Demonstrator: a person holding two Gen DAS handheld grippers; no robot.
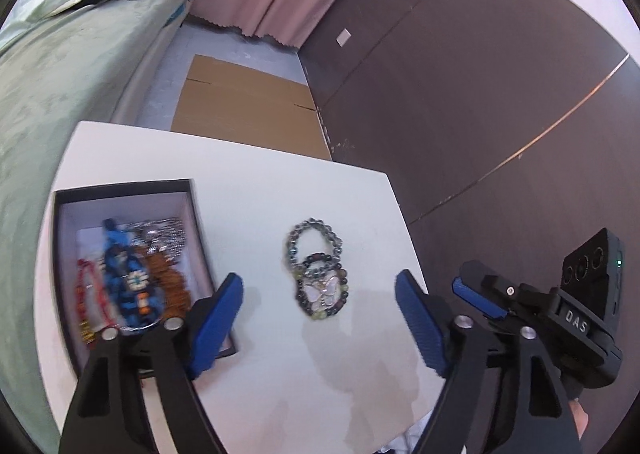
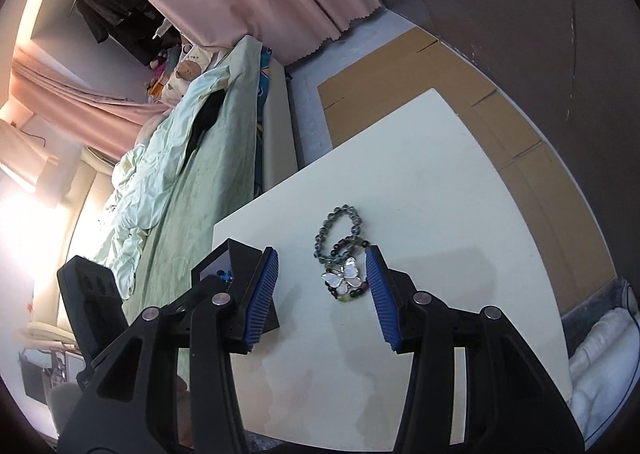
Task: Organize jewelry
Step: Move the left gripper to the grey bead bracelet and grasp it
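Right gripper (image 2: 322, 294) stands spread and empty, nearer than my left gripper (image 1: 320, 318), also spread and empty. Butterfly bracelet (image 2: 346, 280) lies just ahead between my right fingertips, its long axis running away from me, touching the grey bead bracelet (image 2: 334, 232) beyond on the worktop (image 2: 460, 213); black box (image 1: 192, 213) sits leftward.

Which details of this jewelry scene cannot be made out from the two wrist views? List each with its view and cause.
- Pieces inside the black box: left wrist view, motion blur smears them; the left gripper arm covers the near end.
- Box contents: right wrist view, the right gripper finger hides nearly everything.
- Butterfly bracelet: right wrist view, one side lies behind a finger.
- Table near edge: both views, cut off by the frame.
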